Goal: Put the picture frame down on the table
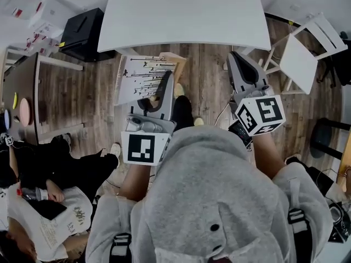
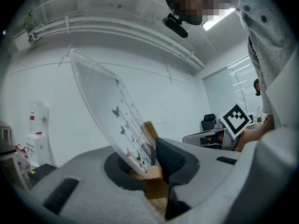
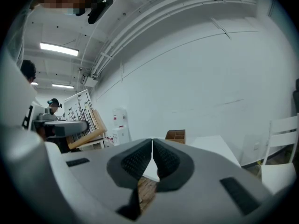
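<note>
The picture frame [image 1: 143, 74] is a wooden-edged frame holding a white print with black stems and butterflies. My left gripper [image 1: 159, 95] is shut on the lower edge of the picture frame [image 2: 119, 120], which tilts up and away from the jaws, above the wooden floor just short of the white table [image 1: 186, 15]. My right gripper [image 1: 237, 62] is shut with nothing between its pads, held level beside the left one near the table's front edge. In the right gripper view the picture frame [image 3: 84, 120] shows at the left and the table [image 3: 210, 146] lies ahead.
A white chair [image 1: 301, 51] stands right of the table. A black box [image 1: 82, 34] sits on the floor at the left, near a dark round-cornered table [image 1: 22, 95]. A seated person [image 1: 49, 201] is at the lower left. A small wooden box [image 3: 175, 136] stands on the table's far edge.
</note>
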A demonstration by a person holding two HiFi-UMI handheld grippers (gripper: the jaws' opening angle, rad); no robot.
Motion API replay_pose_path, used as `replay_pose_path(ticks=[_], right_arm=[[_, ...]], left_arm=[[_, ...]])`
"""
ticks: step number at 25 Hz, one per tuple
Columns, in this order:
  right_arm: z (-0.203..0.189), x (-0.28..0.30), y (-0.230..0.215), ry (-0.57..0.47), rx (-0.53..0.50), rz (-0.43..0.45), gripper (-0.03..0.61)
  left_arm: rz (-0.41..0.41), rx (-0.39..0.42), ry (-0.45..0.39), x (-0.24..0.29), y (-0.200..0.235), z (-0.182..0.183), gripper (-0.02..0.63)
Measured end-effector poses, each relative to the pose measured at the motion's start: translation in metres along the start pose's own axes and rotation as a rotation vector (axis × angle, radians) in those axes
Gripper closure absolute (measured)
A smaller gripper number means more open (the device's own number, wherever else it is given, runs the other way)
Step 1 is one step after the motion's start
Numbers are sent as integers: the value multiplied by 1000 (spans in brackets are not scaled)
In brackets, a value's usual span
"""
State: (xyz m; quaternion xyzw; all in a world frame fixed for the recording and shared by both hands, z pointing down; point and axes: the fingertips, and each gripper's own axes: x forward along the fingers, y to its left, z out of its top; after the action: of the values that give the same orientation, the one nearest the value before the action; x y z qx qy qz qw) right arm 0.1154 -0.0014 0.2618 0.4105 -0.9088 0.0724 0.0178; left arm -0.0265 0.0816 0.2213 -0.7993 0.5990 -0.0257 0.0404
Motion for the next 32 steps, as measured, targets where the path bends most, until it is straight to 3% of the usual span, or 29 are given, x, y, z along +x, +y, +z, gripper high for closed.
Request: replay_pose_path(ticks=[2,17,20,27,32], right_arm=[[2,17,-2,0,-1,6,551],[16,135,-21,100,-43,-27,551],[19,160,-13,117,-79,-16,551],[12,174,-20,121,-118,-12,551],[23,224,-19,139,-122,-40,551]], left_arm=[[3,21,-5,10,14,0,531],[-9,-66,13,96,114,-12,531],[-1,-84,11,104,139,-17,531],[18,-74,6,108,152,-29,531],[-10,-113,32,136,197,-36,531]])
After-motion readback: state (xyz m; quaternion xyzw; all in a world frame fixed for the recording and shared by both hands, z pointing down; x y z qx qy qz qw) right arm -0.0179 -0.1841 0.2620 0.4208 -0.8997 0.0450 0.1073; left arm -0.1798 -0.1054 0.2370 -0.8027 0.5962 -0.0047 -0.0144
